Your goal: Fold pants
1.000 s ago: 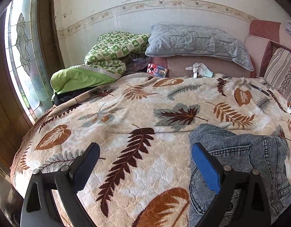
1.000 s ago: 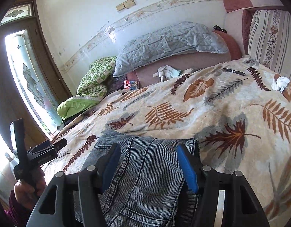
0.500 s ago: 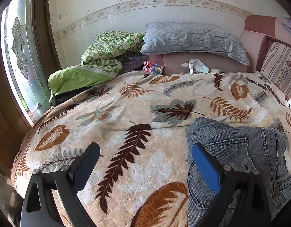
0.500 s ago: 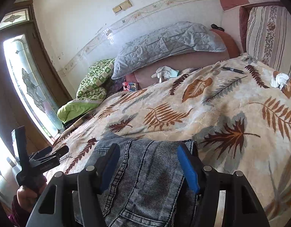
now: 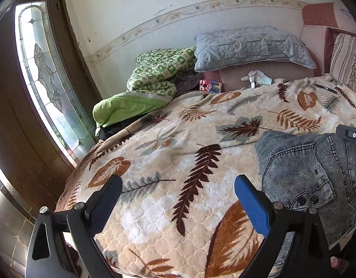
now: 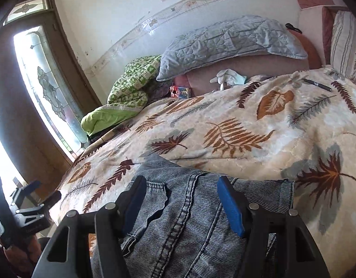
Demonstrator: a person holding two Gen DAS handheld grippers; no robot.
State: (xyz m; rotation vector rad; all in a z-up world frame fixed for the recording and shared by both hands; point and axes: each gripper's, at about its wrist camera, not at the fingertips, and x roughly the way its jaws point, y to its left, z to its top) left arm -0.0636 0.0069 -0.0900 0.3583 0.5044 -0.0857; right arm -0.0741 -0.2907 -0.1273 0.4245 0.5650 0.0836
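Note:
Folded grey-blue jeans (image 5: 303, 173) lie on the leaf-patterned blanket (image 5: 178, 143) near the bed's front edge. My left gripper (image 5: 178, 185) stands open over bare blanket, to the left of the jeans, with nothing between its fingers. In the right wrist view the jeans (image 6: 189, 220) fill the lower middle. My right gripper (image 6: 181, 185) hovers open just over them, one finger on each side of the centre seam, pads not pressing on the cloth. The left gripper (image 6: 32, 199) shows at the lower left, held by a hand. A piece of the right gripper (image 5: 349, 135) peeks in at the right edge.
A grey pillow (image 5: 252, 46), a green quilt (image 5: 154, 76), a small red box (image 5: 210, 85) and a white glove (image 5: 256, 76) lie at the bed's far side. A black pen (image 6: 316, 84) rests on the blanket. A glass-paned door (image 5: 46, 81) stands left.
My left gripper has drawn away to the left of the jeans and rolled a little. The right gripper has shifted over the jeans, which now reach farther up between its fingers.

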